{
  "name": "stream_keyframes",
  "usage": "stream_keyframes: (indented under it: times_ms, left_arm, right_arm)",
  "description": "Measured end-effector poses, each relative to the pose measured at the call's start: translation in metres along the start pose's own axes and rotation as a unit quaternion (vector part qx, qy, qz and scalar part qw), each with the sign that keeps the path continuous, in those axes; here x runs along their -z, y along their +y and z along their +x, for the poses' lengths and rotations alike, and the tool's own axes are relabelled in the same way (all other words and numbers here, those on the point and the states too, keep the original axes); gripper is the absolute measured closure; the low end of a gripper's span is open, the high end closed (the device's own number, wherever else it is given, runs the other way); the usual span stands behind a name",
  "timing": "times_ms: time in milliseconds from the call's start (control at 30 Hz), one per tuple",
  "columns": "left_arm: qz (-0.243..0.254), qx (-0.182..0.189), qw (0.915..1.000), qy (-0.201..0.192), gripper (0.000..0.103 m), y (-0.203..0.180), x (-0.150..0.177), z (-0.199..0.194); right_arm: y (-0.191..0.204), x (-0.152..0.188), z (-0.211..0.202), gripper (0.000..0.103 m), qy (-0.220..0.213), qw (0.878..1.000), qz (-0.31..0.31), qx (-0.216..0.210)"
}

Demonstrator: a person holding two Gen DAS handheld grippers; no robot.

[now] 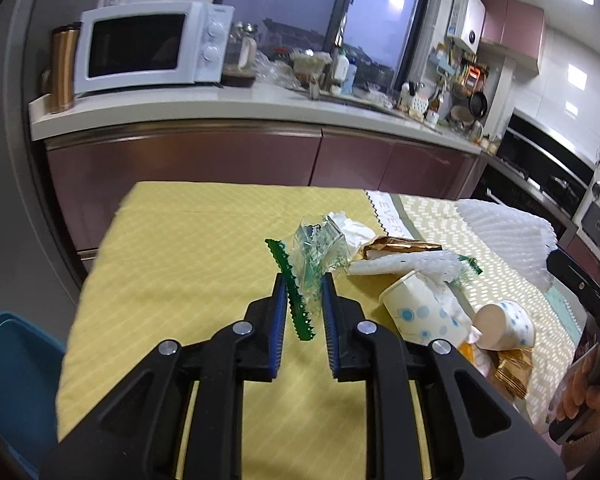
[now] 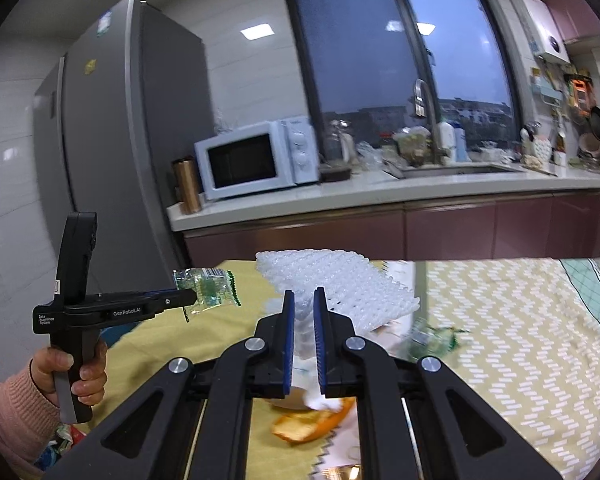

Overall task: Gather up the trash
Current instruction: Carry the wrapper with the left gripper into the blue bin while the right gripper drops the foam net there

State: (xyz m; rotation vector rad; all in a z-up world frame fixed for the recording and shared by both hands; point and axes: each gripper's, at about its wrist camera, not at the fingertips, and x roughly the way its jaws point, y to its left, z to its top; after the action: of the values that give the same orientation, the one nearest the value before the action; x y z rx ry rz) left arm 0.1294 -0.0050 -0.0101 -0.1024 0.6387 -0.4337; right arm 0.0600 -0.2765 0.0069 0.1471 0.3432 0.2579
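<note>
My left gripper [image 1: 303, 280] is shut on a clear green-edged plastic wrapper [image 1: 314, 254] and holds it above the yellow tablecloth [image 1: 172, 280]; the right wrist view shows it too [image 2: 206, 290], in the left gripper [image 2: 192, 298]. My right gripper [image 2: 303, 300] is shut on a white foam net sleeve [image 2: 332, 280], lifted over the table; the sleeve also shows at the right of the left view [image 1: 508, 232]. A pile of trash lies on the table: two dotted paper cups [image 1: 424, 316], a gold wrapper [image 1: 400, 246], white tissue [image 1: 352, 230].
An orange peel [image 2: 312, 420] lies under the right gripper. Another green wrapper [image 2: 432, 338] lies to its right. A kitchen counter [image 1: 220, 108] with a microwave [image 1: 148, 48] runs behind the table. A blue chair [image 1: 12, 380] stands at the left.
</note>
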Motion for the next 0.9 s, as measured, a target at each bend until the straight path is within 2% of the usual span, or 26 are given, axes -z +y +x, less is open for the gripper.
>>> stream_keyframes:
  times_ms: [233,400,667,900]
  left_arm:
    - [-0.016,-0.021,0.9993,-0.028,0.085,0.026,0.017,-0.056]
    - [-0.026,-0.049,0.9977,-0.040,0.085,0.050,0.034,-0.092]
    - [-0.059,-0.098,0.9920,-0.053,0.085,0.099,0.061,-0.140]
    - [-0.099,-0.151,0.9819,-0.059,0.085,0.147,0.082,-0.171]
  right_arm:
    - [0.042,-0.006,0.004,0.095,-0.002,0.997,-0.028,-0.069]
    - [0.073,-0.006,0.017,0.095,0.013,0.991,-0.044,-0.122]
    - [0.132,-0.002,0.048,0.095,0.045,0.975,-0.079,-0.201]
    - [0.178,-0.003,0.070,0.095,0.064,0.958,-0.110,-0.258]
